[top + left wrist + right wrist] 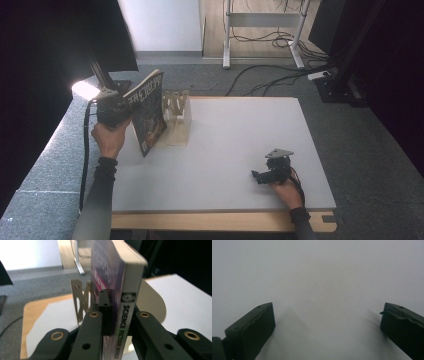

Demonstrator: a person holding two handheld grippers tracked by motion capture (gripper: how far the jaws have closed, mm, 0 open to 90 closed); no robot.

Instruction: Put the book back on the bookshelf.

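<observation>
One white rectangular tabletop with a pale wood edge (pixel 225 150) took up most of the high view, on grey carpet. Next down in size, a thick dark-covered paperback book with "SCIENCE FICTION WORLD" on its white spine (pixel 147 112) was held off the table at about 10 o'clock of the tabletop, just beside a pale slotted wooden book rack (pixel 177 117), which stood at its 3 o'clock. I could not tell whether book and rack touched.

Left gripper (pixel 112 111) had its jaws clamped on the book near the spine, one on each cover; in the left gripper view the spine (pixel 126 322) ran up between them with the rack's slats (pixel 81 301) behind. Right gripper (pixel 267 175) sat at 5 o'clock of the table, well apart from the book, jaws spread wide with nothing but bare white surface between them (pixel 324 322).

Step in hand, as I judged it: carrying the book to the rack for shelving. Next move likely called for lining the book's lower edge with a free slot, then lowering it in upright without knocking the slats.

Book's long axis ran roughly upright, tilted, top end leaning toward 1 o'clock in the high view; front cover faced the camera.
</observation>
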